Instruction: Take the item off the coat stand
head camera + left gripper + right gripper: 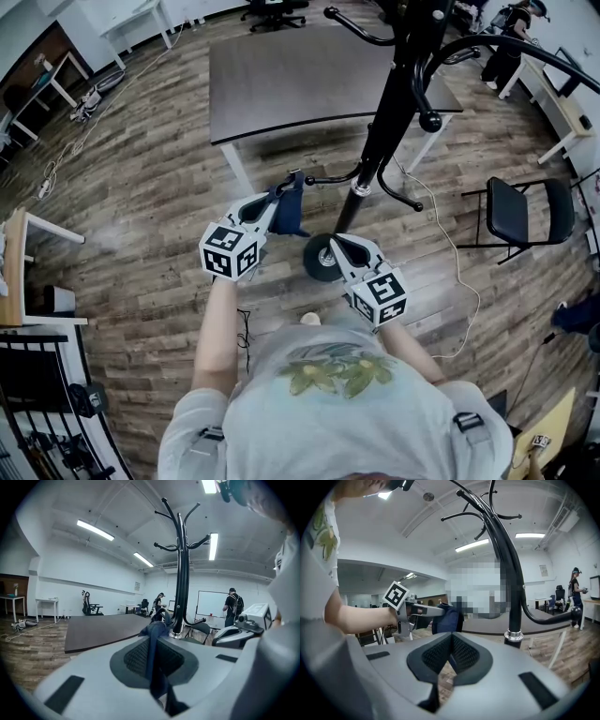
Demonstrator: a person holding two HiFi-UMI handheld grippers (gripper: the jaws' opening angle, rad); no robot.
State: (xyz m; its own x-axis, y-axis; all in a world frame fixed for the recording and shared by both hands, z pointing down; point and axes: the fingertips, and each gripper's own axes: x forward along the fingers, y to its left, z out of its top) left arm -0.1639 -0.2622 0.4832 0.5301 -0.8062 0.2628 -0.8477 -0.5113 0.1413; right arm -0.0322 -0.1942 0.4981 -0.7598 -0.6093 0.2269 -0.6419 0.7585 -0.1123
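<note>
A dark blue fabric item [290, 214] hangs from my left gripper [275, 200], which is shut on it. It sits right beside the tip of a low hook [323, 179] of the black coat stand [386, 120]; whether it touches the hook I cannot tell. In the left gripper view a fold of the blue item [152, 649] runs up between the jaws, with the coat stand [181, 578] just behind. My right gripper [339, 244] is over the stand's round base [322, 259], shut with nothing in it. From the right gripper view [451, 638] the blue item [448, 618] hangs from the left gripper [423, 611].
A dark brown table [300, 75] stands just behind the stand. A black folding chair [520, 212] is at the right, and a white cable [452, 246] trails over the wooden floor. Desks line the walls, and people stand at the far right [506, 37].
</note>
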